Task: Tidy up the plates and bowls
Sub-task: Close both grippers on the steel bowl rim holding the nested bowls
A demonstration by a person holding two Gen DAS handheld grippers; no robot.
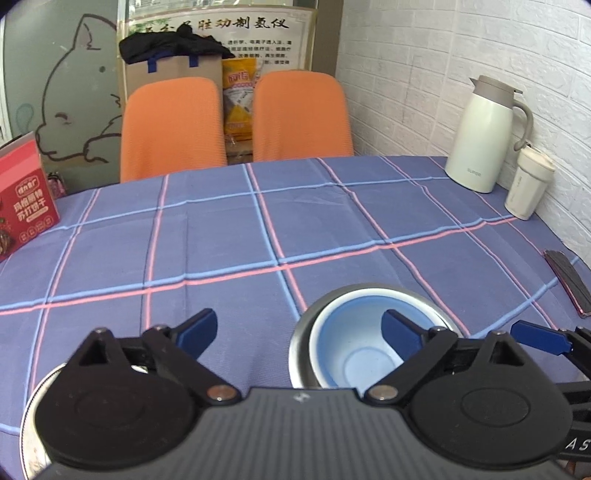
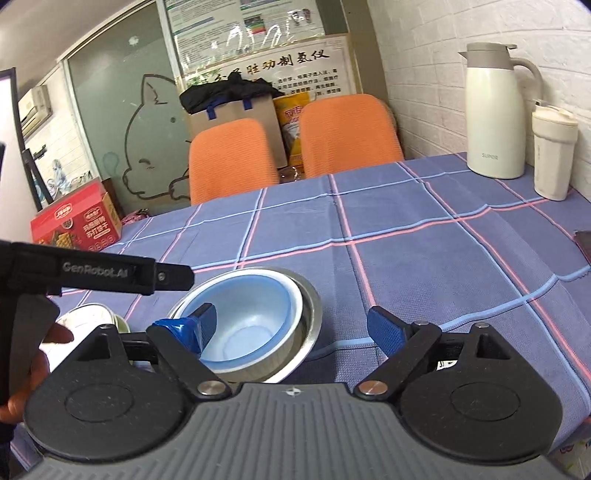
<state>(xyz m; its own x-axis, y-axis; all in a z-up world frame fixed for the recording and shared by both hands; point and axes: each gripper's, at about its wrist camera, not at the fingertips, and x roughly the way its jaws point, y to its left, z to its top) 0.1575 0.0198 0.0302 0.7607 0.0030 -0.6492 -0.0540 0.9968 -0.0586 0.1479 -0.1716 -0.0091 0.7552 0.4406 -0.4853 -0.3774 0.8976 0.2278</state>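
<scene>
With both the left gripper (image 1: 299,332) and right gripper (image 2: 295,326) hovering wide open and empty, the blue bowl (image 2: 247,314) is sitting nested in the steel bowl (image 2: 308,321) at lower centre, risking sliding if nudged.

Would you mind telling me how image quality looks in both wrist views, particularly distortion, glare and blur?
Left wrist view: strong fisheye bending of the table edge, dark vignette corners, soft focus on the blue bowl. Right wrist view: same curvature, glare on the wall poster, steel bowl rim gleams.
</scene>
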